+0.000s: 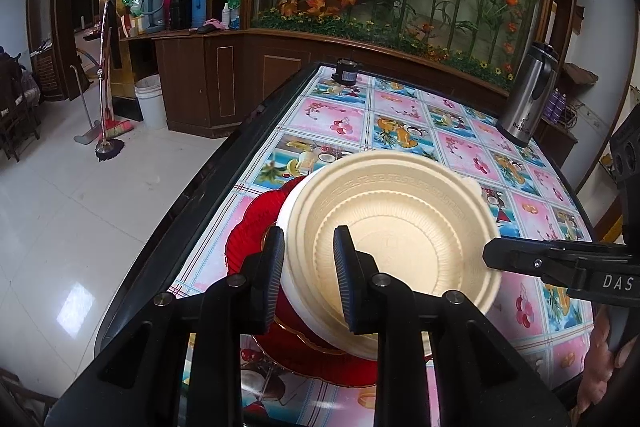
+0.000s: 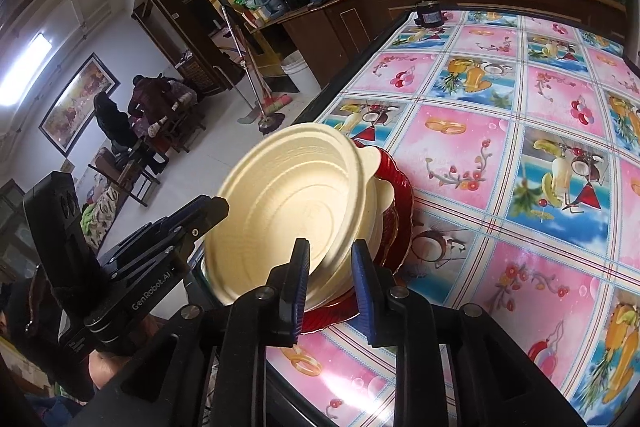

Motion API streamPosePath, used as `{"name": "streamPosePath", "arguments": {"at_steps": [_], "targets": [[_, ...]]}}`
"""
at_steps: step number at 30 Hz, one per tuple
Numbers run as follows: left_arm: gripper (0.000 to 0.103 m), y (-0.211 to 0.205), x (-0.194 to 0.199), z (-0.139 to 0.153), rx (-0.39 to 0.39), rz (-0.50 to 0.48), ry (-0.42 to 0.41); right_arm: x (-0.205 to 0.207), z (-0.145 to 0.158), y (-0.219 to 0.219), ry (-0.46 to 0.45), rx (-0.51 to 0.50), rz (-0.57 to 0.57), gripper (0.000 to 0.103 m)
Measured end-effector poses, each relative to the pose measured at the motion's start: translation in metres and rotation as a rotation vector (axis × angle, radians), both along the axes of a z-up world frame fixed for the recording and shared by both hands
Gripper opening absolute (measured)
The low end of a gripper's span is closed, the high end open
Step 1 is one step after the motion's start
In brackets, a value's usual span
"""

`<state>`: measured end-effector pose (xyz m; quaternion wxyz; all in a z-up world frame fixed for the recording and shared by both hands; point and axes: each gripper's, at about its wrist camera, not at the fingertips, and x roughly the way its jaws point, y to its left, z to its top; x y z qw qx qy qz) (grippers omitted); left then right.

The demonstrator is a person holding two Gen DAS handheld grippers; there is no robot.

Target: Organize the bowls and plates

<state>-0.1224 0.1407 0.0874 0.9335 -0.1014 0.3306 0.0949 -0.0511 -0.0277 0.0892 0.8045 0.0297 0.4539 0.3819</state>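
Note:
A cream ribbed bowl sits nested in another cream bowl on a stack of red plates near the table's left edge. My left gripper straddles the bowls' near-left rim, one finger outside and one inside, closed on the wall. My right gripper grips the bowls' rim from the other side, fingers either side of it; it also shows in the left wrist view. The red plates show beneath the bowls. The top bowl looks tilted in the right wrist view.
The table has a pink and blue fruit-pattern cloth. A steel thermos stands at the right and a small dark jar at the far end. The table's dark left edge drops to a tiled floor with brooms and a bucket.

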Motion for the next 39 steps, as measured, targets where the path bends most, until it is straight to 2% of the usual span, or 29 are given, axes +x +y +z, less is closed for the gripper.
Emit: {"name": "streamPosePath", "arguments": {"at_steps": [15, 23, 25, 26, 27, 30, 36, 39], "targets": [[0.023, -0.002, -0.002, 0.008, 0.007, -0.003, -0.007, 0.003, 0.008, -0.018, -0.016, 0.028, -0.031, 0.024], [0.023, 0.001, -0.004, 0.011, -0.003, 0.006, -0.013, 0.008, 0.002, -0.029, -0.007, 0.028, -0.060, 0.024], [0.034, 0.007, -0.005, 0.010, -0.031, 0.003, -0.012, 0.009, 0.000, -0.032, -0.005, 0.025, -0.069, 0.024], [0.049, 0.010, -0.006, 0.010, -0.052, 0.002, -0.012, 0.010, -0.002, -0.033, -0.005, 0.022, -0.075, 0.026], [0.058, 0.018, -0.009, 0.009, -0.086, 0.006, -0.018, 0.011, -0.003, -0.034, -0.005, 0.019, -0.079, 0.028], [0.060, 0.037, -0.014, 0.008, -0.110, 0.039, -0.014, 0.013, -0.009, -0.038, -0.006, 0.010, -0.092, 0.037], [0.060, 0.080, -0.024, -0.012, -0.149, 0.130, 0.040, 0.022, -0.026, -0.046, 0.023, 0.006, -0.127, 0.038], [0.060, 0.088, -0.020, -0.032, -0.156, 0.119, 0.092, 0.027, -0.035, -0.047, 0.039, 0.004, -0.133, 0.038]]}}
